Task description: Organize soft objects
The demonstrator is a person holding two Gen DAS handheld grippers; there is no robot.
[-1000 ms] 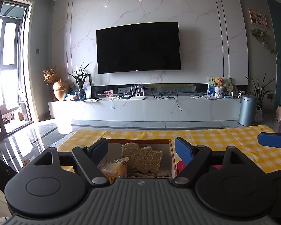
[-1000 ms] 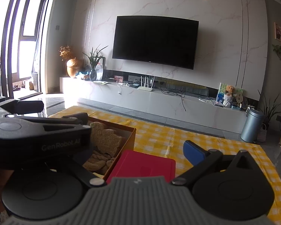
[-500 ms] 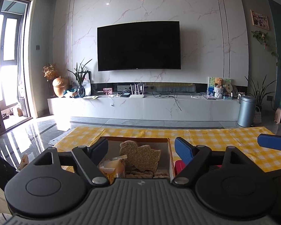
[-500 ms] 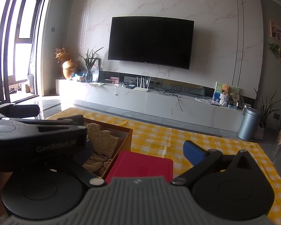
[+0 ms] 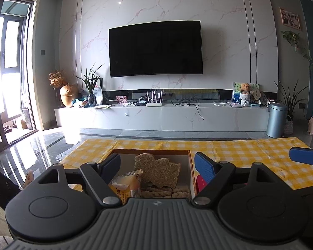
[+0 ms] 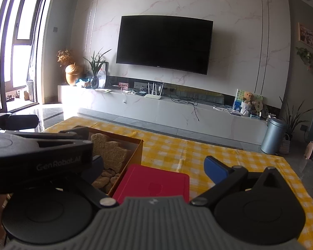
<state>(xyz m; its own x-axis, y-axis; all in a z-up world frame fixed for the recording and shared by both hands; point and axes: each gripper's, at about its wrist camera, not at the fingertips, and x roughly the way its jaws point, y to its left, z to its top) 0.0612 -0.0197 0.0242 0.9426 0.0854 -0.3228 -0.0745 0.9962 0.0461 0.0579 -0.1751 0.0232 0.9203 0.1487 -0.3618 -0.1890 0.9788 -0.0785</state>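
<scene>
Your cardboard box (image 5: 191, 173) holds a duck-shaped sponge (image 5: 156, 171) and snack packet (image 5: 125, 184); a red case (image 6: 154, 184) lies beside it. Your left gripper (image 5: 157, 165) and right gripper (image 6: 154, 167) are both spread wide, holding nothing.

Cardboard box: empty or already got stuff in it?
Not empty. The cardboard box is open-topped and holds a tan duck-shaped sponge standing against its back wall, braided rope pieces on the bottom and a yellow packet.

A yellow checked cloth (image 6: 198, 154) carries a cardboard box (image 6: 136, 153) beside a red box (image 6: 154, 184).

A wall-mounted television (image 5: 155, 49) hung above a marble console (image 5: 162, 116); a metal bin (image 5: 276, 119) stood beside the console
</scene>
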